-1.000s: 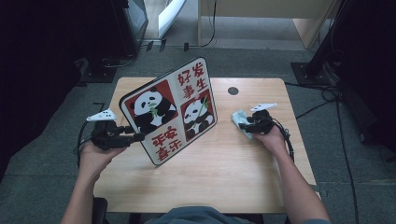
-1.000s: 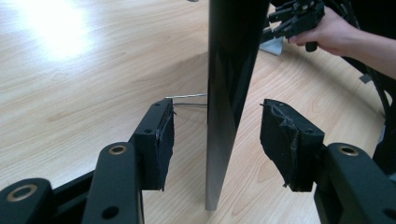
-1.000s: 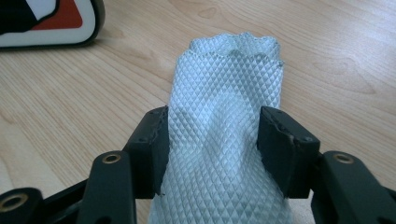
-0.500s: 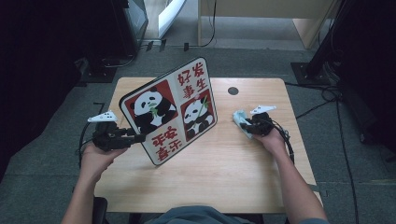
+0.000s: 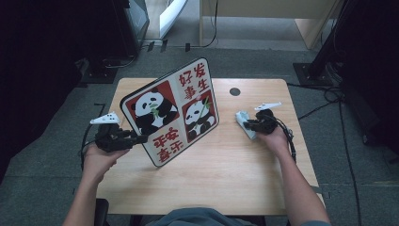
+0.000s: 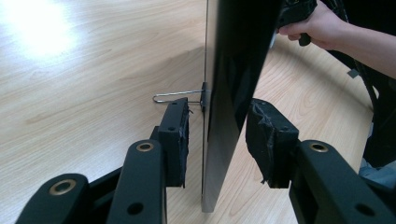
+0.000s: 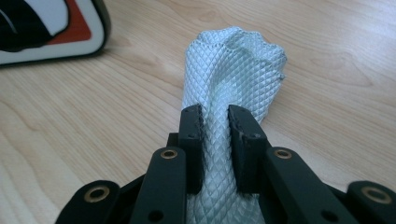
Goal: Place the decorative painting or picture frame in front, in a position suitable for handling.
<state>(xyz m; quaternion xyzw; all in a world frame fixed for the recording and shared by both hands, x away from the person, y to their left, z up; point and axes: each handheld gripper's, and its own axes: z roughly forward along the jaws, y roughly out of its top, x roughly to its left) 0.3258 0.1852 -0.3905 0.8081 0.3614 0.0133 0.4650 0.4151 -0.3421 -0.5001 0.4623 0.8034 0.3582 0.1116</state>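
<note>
At frame centre, my left gripper [image 6: 217, 135] straddles the panda board [image 5: 171, 110], jaws spread; right gripper [image 7: 215, 123] pinches the cloth [image 7: 236, 70]: I should clamp before wiping.

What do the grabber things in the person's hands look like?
Each gripper, left and right, is black with two jaws, brass-ringed holes and rough black pads. A pale three-cornered plate sits on top, and a black cable trails off. The forearms are bare.
</note>
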